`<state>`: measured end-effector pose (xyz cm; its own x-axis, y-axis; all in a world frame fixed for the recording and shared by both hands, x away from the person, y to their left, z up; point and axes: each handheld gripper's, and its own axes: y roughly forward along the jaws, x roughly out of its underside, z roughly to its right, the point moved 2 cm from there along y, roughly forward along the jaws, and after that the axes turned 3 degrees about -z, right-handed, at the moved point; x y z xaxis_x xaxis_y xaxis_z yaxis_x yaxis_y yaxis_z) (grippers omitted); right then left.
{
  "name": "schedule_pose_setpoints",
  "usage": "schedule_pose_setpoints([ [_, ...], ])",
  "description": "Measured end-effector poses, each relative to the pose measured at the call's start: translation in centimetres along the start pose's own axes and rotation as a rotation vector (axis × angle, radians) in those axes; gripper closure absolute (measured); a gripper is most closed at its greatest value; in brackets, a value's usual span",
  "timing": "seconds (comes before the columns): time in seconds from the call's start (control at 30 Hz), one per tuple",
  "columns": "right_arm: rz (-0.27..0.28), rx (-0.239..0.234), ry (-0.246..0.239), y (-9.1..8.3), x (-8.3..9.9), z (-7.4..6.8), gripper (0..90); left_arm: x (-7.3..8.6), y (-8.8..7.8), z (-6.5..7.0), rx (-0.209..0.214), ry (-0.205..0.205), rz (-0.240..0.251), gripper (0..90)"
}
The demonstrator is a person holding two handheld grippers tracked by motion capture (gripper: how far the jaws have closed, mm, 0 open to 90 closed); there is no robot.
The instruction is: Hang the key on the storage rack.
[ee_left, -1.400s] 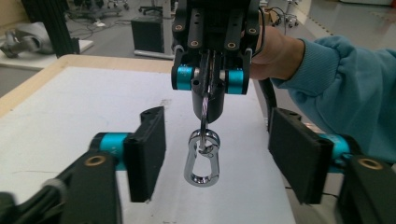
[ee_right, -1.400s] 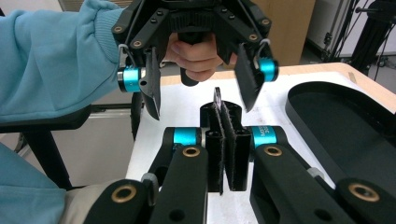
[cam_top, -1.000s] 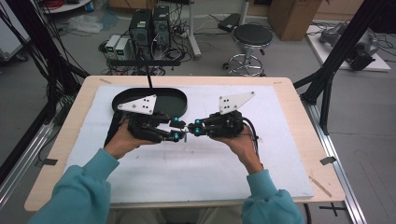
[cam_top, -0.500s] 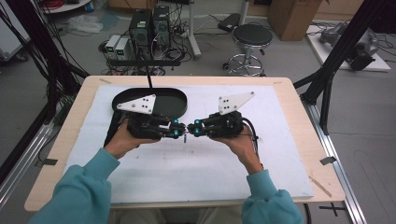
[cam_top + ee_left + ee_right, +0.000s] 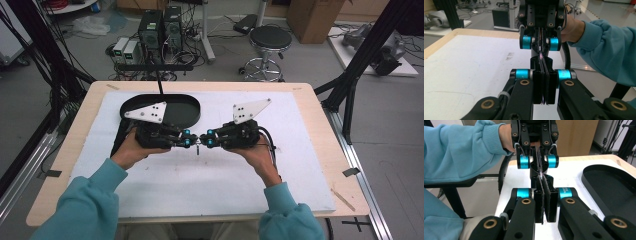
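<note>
Thin strip (image 5: 540,55), small and pinkish at its visible edge, spans the short gap between the two grippers above the middle of the table; what it is made of cannot be told. Left gripper (image 5: 191,142): jaws pressed together on one end of the strip, clear in the left gripper view, where the black pads meet with only a sliver between. Right gripper (image 5: 204,140): jaws likewise closed on the other end, tips almost touching the left's. Judgement: both grips are made, so the pick-up part looks done; what is left is probably a pull, a hand-over from one gripper to the other, or a placement, perhaps into the black oval tray (image 5: 192,106) just behind the left hand, which holds nothing visible. Neither gripper has let go. Surface: white mat (image 5: 200,175) over a pale wooden table (image 5: 320,112), mat faintly scuffed and marked. Room: grey floor, computer towers (image 5: 160,27) with cables, a round stool (image 5: 270,37), cardboard box, black frame struts at both sides.
</note>
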<state>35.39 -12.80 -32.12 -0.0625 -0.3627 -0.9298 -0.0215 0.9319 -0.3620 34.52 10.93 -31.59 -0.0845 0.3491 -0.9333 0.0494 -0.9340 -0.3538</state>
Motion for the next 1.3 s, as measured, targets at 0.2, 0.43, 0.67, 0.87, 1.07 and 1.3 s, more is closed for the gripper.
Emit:
schedule_pose_setpoints([
  [0.2, 0.009, -0.003, 0.000, 0.0, 0.0, 0.1, 88.0, 0.0, -0.1, 0.0, -0.004, -0.005, 0.000, 88.2],
  [0.43, 0.048, 0.122, 0.036, 0.2, 0.1, -0.2, 7.5, 0.0, -0.2, 0.1, -0.024, -0.008, -0.014, 88.3],
  [0.67, 0.060, 0.269, 0.075, -1.4, 1.7, -0.6, 0.7, 0.0, -0.9, -0.3, -0.049, -0.018, -0.012, 88.3],
  [0.87, 0.092, 0.388, 0.069, -4.2, 3.9, -1.5, 0.7, -0.3, -2.2, -1.0, -0.090, -0.023, -0.021, 88.3],
  [1.07, 0.133, 0.506, 0.080, -6.8, 6.7, -2.7, 0.7, -1.2, -4.1, -2.1, -0.156, -0.032, -0.047, 88.3],
  [1.3, 0.184, 0.647, 0.115, -9.5, 10.7, -3.7, 0.7, -2.1, -6.8, -3.9, -0.250, -0.039, -0.087, 88.3],
])
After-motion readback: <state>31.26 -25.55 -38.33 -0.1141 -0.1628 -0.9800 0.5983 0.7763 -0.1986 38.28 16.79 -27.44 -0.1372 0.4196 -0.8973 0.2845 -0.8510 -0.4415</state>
